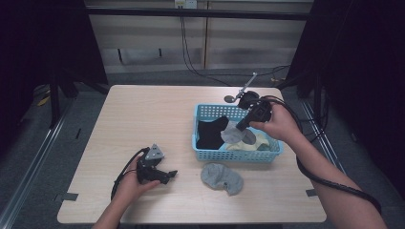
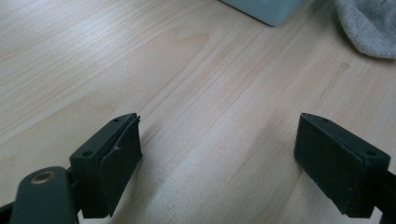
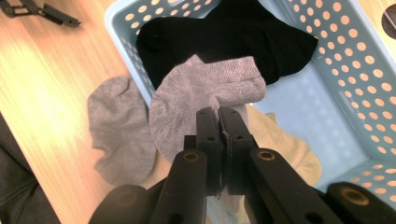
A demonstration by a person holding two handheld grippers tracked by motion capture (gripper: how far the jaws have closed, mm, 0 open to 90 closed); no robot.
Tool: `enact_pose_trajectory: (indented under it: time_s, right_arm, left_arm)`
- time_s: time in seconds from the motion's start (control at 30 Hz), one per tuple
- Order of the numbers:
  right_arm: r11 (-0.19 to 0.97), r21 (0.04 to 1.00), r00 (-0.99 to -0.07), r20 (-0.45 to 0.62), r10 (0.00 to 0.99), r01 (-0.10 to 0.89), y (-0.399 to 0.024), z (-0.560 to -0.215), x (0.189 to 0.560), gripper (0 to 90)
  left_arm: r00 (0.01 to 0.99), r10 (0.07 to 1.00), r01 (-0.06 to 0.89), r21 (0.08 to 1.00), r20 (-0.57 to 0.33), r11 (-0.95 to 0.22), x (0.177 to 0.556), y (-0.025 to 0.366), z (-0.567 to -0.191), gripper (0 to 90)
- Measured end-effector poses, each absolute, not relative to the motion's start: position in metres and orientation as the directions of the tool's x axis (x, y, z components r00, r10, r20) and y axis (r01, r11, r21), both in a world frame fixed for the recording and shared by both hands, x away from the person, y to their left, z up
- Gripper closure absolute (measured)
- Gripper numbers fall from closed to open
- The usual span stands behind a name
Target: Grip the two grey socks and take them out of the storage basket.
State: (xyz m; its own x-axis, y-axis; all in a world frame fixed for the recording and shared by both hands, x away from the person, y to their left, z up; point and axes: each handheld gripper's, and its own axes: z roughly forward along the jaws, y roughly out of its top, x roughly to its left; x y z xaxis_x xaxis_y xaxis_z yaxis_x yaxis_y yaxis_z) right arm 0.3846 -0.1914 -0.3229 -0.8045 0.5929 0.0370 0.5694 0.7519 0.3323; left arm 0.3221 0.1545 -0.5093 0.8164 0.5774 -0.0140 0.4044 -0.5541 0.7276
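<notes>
- My left gripper [image 1: 168, 174] sits low on the table [image 1: 143, 114], near edge, jaws spread wide, nothing between them; left gripper view has bare wood between the pads.
- Loose grey sock [image 1: 221, 177] lies flat on the table just in front of the basket [image 1: 239, 155], touching nothing of mine; its edge is at top right in the left gripper view [image 2: 369, 28].
- My right gripper [image 1: 240, 128] is over the blue perforated basket, jaws pinched tight on a second grey sock [image 3: 205, 93], which hangs from the tips above the basket contents.
- In the basket: black sock [image 3: 233, 37] toward the left end, pale yellow sock [image 3: 280, 140] under the lifted grey one.
- Beyond the basket, at the far table edge, a small dark stand with a metal rod [image 1: 246, 90]; cannot tell what it is.
</notes>
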Motion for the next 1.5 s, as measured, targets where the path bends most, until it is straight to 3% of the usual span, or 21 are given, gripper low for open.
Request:
enact_pose_trajectory:
  time_s: [0.53, 1.0, 1.5]
  right_arm:
    - [0.805, 0.333, -0.856, 0.009, 0.517, 0.49, -0.177, -0.304, 0.353, 88.0]
    - [0.834, 0.348, -0.897, 0.054, 0.438, 0.428, -0.159, -0.309, 0.321, 87.8]
    - [0.854, 0.316, -0.91, 0.122, 0.395, 0.413, -0.131, -0.372, 0.321, 87.5]
  left_arm:
    - [0.817, 0.576, 0.404, 0.729, -0.016, -0.553, 0.322, 0.155, -0.51, 14.3]
    - [0.817, 0.576, 0.404, 0.73, -0.016, -0.552, 0.322, 0.154, -0.51, 14.3]
    - [0.82, 0.572, 0.403, 0.722, -0.013, -0.562, 0.322, 0.155, -0.509, 14.3]
